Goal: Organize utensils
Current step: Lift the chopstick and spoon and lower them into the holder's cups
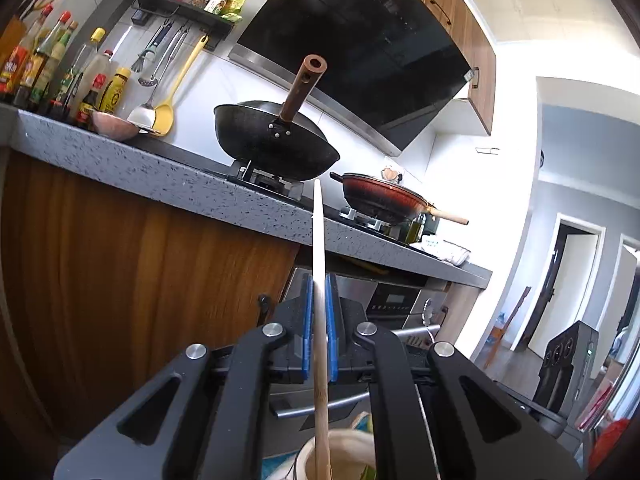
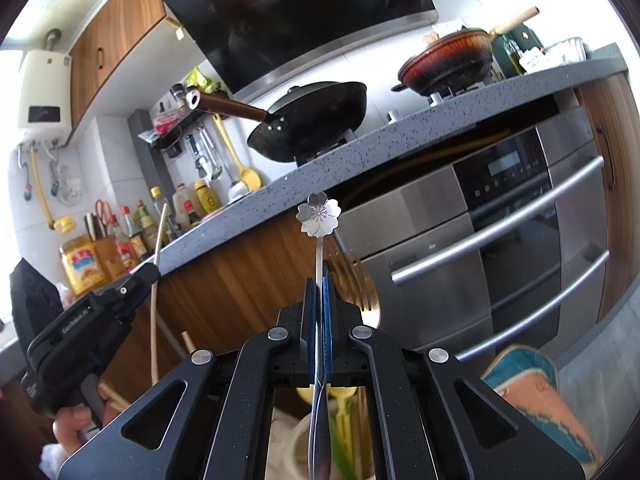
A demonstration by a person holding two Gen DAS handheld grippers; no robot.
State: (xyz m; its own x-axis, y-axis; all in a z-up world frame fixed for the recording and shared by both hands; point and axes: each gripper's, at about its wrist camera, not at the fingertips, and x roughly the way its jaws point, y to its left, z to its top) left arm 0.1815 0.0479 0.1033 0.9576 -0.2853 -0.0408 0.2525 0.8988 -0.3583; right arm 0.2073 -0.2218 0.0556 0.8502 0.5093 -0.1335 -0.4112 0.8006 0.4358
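Observation:
My left gripper (image 1: 319, 280) is shut on a pale wooden chopstick (image 1: 319, 240) that stands upright between its blue pads; the stick's lower end reaches into a cream holder (image 1: 340, 446) at the bottom edge. My right gripper (image 2: 319, 278) is shut on a silver spoon (image 2: 319, 216) with a flower-shaped end pointing up; its lower part hangs over a white holder (image 2: 294, 440) with yellow and green utensils. In the right wrist view the left gripper (image 2: 150, 270) shows at the left with its chopstick (image 2: 157, 280). A gold fork (image 2: 360, 280) stands just behind the spoon.
A grey speckled counter (image 1: 168, 184) runs across above wooden cabinet doors. On it stand a black wok (image 1: 272, 140), a red pan (image 1: 384, 198) and sauce bottles (image 1: 60, 72). A steel oven (image 2: 500, 240) with bar handles is at the right. Hanging utensils (image 1: 168, 68) are on the wall.

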